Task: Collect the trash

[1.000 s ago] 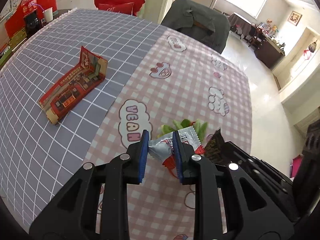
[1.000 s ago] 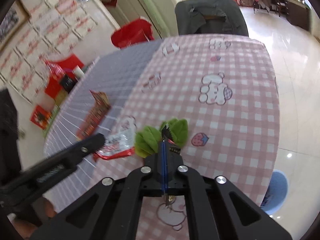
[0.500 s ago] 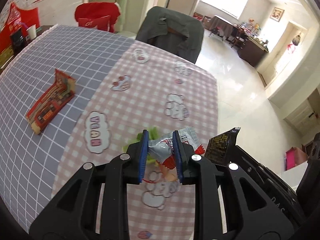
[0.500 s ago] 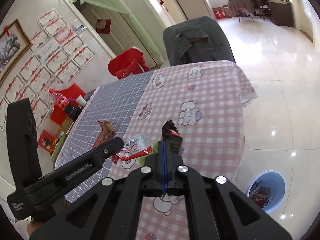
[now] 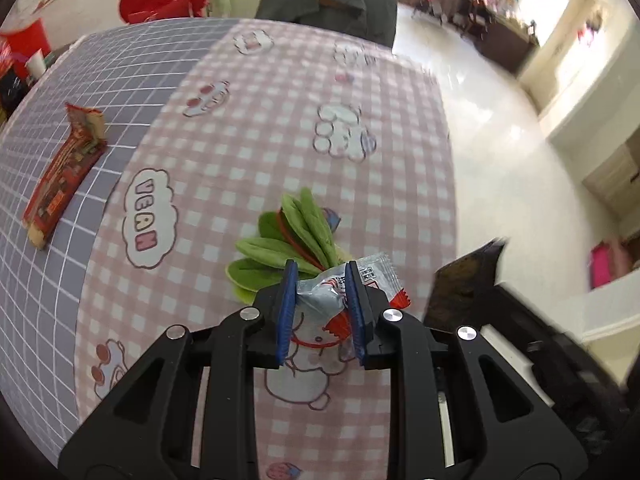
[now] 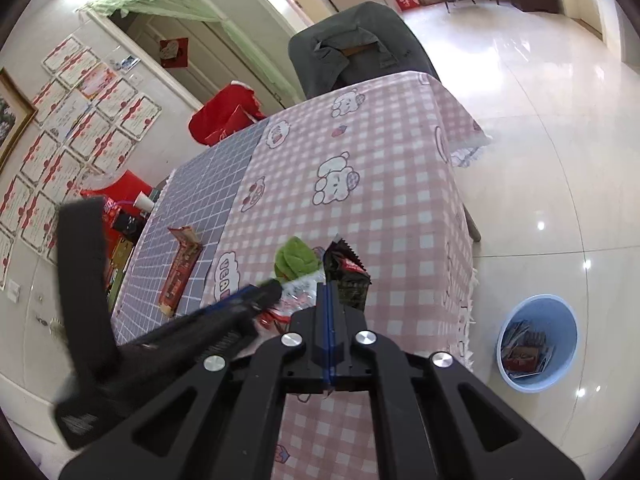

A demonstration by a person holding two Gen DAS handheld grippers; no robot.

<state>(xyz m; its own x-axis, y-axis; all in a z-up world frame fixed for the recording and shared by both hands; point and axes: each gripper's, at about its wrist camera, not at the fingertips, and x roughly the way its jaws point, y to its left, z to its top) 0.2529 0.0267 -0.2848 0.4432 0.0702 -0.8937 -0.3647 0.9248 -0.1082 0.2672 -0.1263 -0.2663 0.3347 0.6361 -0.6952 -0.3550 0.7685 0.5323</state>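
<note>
The left gripper (image 5: pixel 321 308) pinches a silver-red wrapper (image 5: pixel 338 286) above the pink tablecloth (image 5: pixel 280 128), just beside green leaves (image 5: pixel 292 240), its long axis crosswise. The right gripper (image 6: pixel 329 320), pressed together, clamps a dark packet (image 6: pixel 347 276) standing upright. A blue bin (image 6: pixel 538 346) stands on the floor beside the tablecloth.

Tabletop (image 5: pixel 256 128): cloth in two parts, pink-and-white check with white cartoon bears and clouds, grey-blue with thin white grid.
Left hand-held gripper (image 5: pixel 320 304): black frame, blue pads, silver screws.
Candy wrapper (image 5: pixel 332 286): silvery grey, red zigzag edge, white patch with print.
Right hand-held gripper (image 6: pixel 329 312): black, blue pads.
Snack packet (image 6: pixel 348 276): dark brown-black, red patch.
Leaf-shaped pieces (image 5: pixel 288 236): bright green, one red layer between.
Flat carton (image 5: pixel 64 168): red, yellow and green print.
Bin (image 6: pixel 560 320): pale blue.
Chair cover (image 6: pixel 360 44): grey-green.
</note>
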